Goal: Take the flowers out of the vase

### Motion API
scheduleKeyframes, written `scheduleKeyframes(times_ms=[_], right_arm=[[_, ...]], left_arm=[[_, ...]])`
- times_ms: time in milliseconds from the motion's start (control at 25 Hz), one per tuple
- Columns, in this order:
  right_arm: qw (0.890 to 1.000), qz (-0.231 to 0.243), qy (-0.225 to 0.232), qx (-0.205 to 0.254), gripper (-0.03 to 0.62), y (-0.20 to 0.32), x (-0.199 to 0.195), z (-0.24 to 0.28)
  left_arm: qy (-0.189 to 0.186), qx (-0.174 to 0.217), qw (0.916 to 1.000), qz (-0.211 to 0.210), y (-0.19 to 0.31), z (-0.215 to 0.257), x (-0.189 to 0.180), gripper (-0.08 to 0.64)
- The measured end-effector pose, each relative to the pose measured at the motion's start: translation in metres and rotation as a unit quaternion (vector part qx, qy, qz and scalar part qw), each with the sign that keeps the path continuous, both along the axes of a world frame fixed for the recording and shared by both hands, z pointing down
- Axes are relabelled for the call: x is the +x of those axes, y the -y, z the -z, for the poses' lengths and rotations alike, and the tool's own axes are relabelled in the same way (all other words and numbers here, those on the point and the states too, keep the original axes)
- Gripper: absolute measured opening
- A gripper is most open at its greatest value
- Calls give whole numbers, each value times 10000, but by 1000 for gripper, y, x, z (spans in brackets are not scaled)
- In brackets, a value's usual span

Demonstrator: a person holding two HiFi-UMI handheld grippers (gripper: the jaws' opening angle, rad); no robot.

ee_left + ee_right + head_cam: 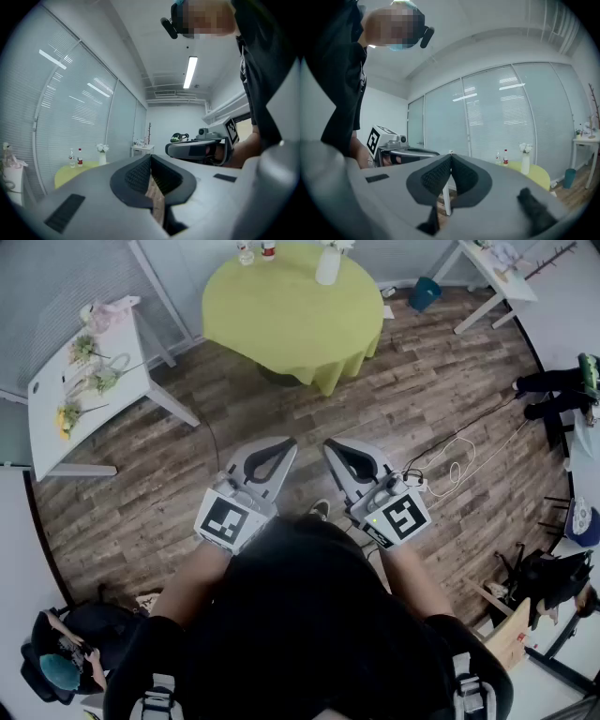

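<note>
Flowers (337, 245) stand in a white vase (328, 266) on the round green surface (281, 315), well apart from both tools across the wooden floor (422, 399). Left tool (284, 444) and right tool (332, 446) point level near the person's body, each with jaws pressed together on nothing. The blooms look light, soft and easily crushed. The stems just above the vase mouth seem the place to pinch, gently, and the vase may tip.
</note>
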State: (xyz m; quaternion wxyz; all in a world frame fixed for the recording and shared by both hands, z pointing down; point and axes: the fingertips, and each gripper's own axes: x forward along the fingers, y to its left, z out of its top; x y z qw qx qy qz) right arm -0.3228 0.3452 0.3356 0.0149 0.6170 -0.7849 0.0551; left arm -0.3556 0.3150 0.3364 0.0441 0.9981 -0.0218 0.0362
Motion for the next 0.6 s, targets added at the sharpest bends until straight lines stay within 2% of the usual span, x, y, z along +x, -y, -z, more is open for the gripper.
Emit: scheduleKeyframes(times_ms=[240, 600], right_arm=[[10000, 6, -22, 77, 18, -11, 9, 6], [9999, -106, -13, 27, 18, -40, 37, 3]], left_arm=[[68, -115, 9999, 18, -9, -4, 4, 14], [151, 8, 9999, -26, -35, 2, 27, 14]])
